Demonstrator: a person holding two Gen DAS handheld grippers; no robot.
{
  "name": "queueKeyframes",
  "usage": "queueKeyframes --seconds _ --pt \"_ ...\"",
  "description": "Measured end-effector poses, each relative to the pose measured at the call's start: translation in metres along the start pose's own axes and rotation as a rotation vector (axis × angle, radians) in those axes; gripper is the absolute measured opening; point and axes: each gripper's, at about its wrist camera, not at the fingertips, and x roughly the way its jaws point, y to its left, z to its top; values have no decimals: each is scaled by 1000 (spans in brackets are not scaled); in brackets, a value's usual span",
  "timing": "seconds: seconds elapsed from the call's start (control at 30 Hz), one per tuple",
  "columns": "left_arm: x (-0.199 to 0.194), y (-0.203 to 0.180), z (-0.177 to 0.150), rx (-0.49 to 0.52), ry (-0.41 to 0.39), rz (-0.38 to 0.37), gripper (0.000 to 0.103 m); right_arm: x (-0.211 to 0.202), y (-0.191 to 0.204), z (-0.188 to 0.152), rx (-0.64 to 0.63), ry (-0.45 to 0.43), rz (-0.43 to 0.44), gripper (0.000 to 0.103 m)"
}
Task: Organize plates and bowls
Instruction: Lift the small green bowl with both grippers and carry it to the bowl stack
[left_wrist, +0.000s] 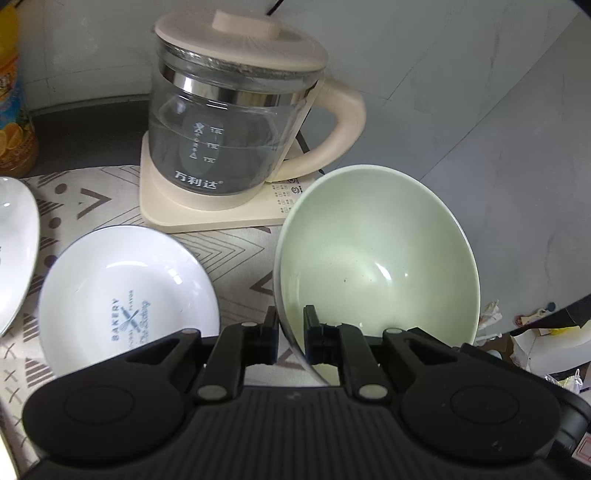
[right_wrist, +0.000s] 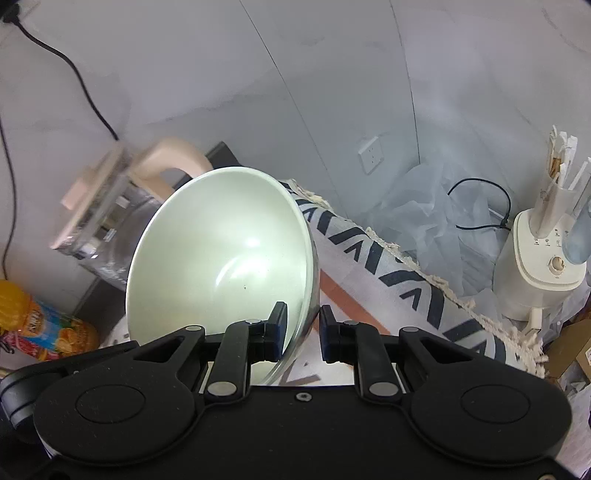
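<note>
My left gripper (left_wrist: 290, 338) is shut on the rim of a pale green bowl (left_wrist: 376, 254), one finger inside and one outside, and holds it tilted above the mat. My right gripper (right_wrist: 303, 338) is shut on the rim of a second pale green bowl (right_wrist: 221, 254) and holds it tilted in the air. A white plate with blue "BAKERY" print (left_wrist: 125, 295) lies on the patterned mat (left_wrist: 229, 254) left of the left gripper. The edge of another white dish (left_wrist: 16, 251) shows at the far left.
A glass kettle with a cream lid and base (left_wrist: 236, 122) stands behind the plate; it appears blurred in the right wrist view (right_wrist: 122, 206). An orange drink bottle (left_wrist: 13, 92) stands at the left by the wall. A white appliance (right_wrist: 543, 266) and clutter sit beyond the mat's fringed edge (right_wrist: 424, 269).
</note>
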Motion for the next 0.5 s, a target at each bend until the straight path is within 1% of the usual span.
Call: queueKeyframes --seconds 0.3,0.5 --pt "-41 10 -25 19 -25 -6 11 -41 9 -30 12 -47 18 18" --pt "-64 19 -44 26 -36 -10 11 -60 11 -51 18 -64 27 18"
